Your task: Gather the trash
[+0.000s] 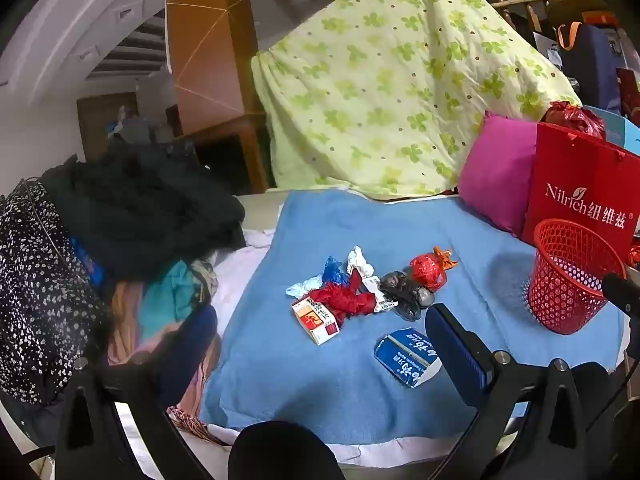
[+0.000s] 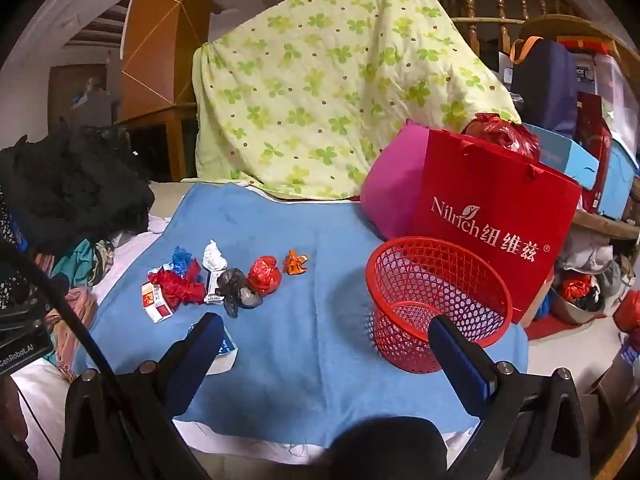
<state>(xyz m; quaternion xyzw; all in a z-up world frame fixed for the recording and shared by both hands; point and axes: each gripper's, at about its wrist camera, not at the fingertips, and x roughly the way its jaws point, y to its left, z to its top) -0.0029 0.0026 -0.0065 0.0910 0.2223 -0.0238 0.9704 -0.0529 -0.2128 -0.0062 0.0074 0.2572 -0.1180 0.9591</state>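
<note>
Trash cluster on blue towel, ahead of left gripper, between its spread fingers; nothing pinched. Blue box touching or just beside left gripper's right finger pad, cannot tell which. Orange-white box at near edge of cluster. Right gripper jaws spread, empty. Red mesh basket upright, just ahead of its right finger. Trash pile ahead-left of its left finger. Red paper bag just behind basket.
</note>
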